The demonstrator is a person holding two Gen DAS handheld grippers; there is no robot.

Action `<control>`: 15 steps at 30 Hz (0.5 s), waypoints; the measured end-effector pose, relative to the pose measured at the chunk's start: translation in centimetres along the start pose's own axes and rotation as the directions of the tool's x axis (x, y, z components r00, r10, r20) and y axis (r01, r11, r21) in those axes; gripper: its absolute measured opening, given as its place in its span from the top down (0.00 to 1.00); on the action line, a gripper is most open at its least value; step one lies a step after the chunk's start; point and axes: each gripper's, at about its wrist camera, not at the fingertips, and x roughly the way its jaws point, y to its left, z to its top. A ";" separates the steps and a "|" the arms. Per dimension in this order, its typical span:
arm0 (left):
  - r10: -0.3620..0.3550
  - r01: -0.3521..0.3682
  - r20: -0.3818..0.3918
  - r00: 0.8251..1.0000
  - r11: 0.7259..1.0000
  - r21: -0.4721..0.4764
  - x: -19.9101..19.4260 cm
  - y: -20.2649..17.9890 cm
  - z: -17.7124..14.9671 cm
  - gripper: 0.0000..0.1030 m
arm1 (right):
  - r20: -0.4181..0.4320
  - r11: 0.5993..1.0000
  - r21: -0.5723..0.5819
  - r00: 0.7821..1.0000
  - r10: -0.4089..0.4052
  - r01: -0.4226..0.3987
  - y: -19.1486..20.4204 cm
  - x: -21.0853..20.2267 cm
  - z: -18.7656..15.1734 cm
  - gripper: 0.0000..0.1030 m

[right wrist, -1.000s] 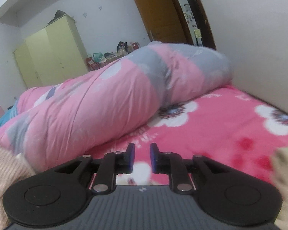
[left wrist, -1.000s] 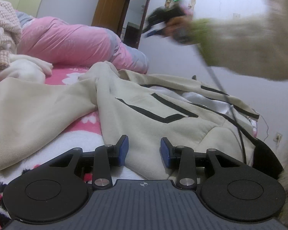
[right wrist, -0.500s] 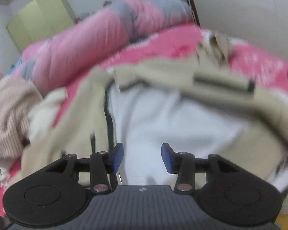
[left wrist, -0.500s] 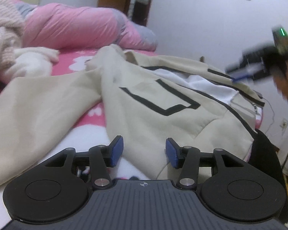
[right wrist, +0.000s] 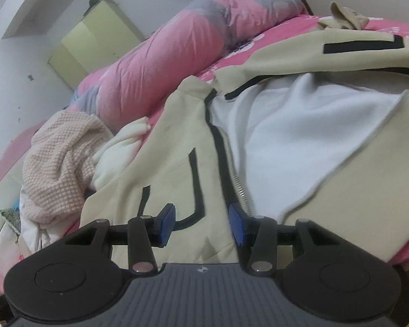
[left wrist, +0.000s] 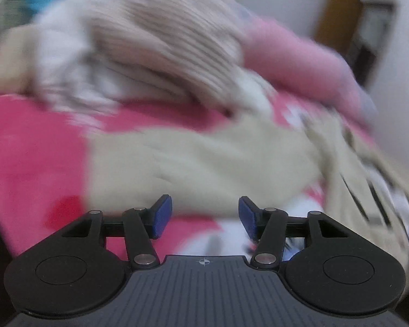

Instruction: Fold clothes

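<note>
The pink bed (right wrist: 286, 31) carries the cream zip jacket (right wrist: 340, 179), spread unzipped up to its near edge. Right gripper (right wrist: 201, 222) hovers over the hem, jaws apart and empty. Left gripper (left wrist: 204, 216), opening and empty, faces the sleeve (left wrist: 204, 158); it risks pinching the bedsheet too

Both wrist views low, close over bed (right wrist: 390, 27), sharing jacket (right wrist: 161, 169); left blurred

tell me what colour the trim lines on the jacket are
Black on the beige jacket, clearest in the right wrist view.
</note>
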 end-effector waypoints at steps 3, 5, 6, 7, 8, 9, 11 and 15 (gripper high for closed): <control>0.091 -0.088 0.076 0.993 0.995 -0.044 -0.2 1.6 0.9 0.35 | -0.017 1.000 -0.007 1.000 0.011 -0.011 0.5 0.4 0.0 0.55; 0.100 -0.099 0.049 0.994 0.995 -0.014 1.6 2.1 1.7 0.30 | -0.022 1.000 -0.010 1.000 0.013 -0.014 0.9 0.6 0.1 0.55; 0.103 -0.104 0.032 0.994 0.995 0.005 2.5 2.3 2.0 0.29 | -0.019 1.000 -0.011 1.000 0.015 -0.015 1.1 0.6 0.1 0.55; 0.101 -0.101 0.006 0.995 0.994 0.030 3.7 2.5 2.1 0.28 | -0.015 1.000 -0.011 1.000 0.016 -0.016 1.3 0.6 0.1 0.55; 0.091 -0.090 -0.017 0.996 0.995 0.049 4.8 2.7 2.1 0.28 | -0.016 1.000 -0.011 1.000 0.011 -0.011 1.4 0.6 0.0 0.55; 0.082 -0.080 -0.031 0.996 0.995 0.054 5.9 2.9 2.0 0.28 | -0.017 1.000 -0.011 1.000 0.006 -0.006 1.6 0.6 0.0 0.55; 0.080 -0.079 -0.028 0.996 0.996 0.030 7.0 3.0 1.6 0.32 | -0.020 1.000 -0.016 1.000 -0.009 0.009 2.0 0.5 -0.2 0.55; 0.066 -0.067 0.018 0.998 0.996 0.060 7.1 2.3 1.9 0.86 | -0.021 0.998 -0.035 0.998 -0.056 0.055 2.8 0.1 -0.7 0.55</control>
